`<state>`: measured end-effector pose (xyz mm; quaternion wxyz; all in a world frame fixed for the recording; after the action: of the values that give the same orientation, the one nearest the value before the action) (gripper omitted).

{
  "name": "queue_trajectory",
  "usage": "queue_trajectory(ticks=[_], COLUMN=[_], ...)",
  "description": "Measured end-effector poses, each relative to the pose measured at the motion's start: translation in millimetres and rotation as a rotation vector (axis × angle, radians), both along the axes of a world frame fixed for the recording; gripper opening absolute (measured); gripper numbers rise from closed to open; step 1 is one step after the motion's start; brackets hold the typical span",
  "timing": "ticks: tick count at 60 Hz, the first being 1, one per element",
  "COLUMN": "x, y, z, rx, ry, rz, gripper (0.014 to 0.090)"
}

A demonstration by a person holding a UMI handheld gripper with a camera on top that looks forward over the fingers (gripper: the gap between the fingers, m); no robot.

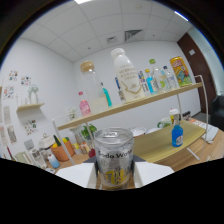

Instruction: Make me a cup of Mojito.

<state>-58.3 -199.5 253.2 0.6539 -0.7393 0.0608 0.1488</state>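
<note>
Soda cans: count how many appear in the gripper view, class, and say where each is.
1: the soda water can sits between the gripper fingers, below the shelf. Others may be hidden.

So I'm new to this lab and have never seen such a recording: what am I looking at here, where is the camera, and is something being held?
There is no robot arm. A person carries a hand-held two-finger gripper, and the one picture comes from a wide-angle camera riding on it, looking forward, which is why the room bends. The dark band at the bottom hides the fingers, so whether they grip anything cannot be told. Right in front stands a soda water can, its top unopened, flanked by white shapes. Beyond it is a wooden table with a blue bottle. A wooden shelf above carries a tall white bottle and other bottles.
</note>
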Motion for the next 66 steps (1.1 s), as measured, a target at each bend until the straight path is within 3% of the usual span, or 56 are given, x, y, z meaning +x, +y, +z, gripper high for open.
queue_trajectory(ticks=[26, 41, 58, 66], x=[-35, -40, -40, -39], y=[18, 14, 5, 0], z=[-144, -173, -172, -179], rx=[-0.157, -0.193, -0.139, -0.166], ry=[-0.248, -0.260, -0.277, -0.317], rz=[0.082, 0.104, 0.096, 0.094], gripper=[0.0516, 0.0522, 0.0537, 0.0546])
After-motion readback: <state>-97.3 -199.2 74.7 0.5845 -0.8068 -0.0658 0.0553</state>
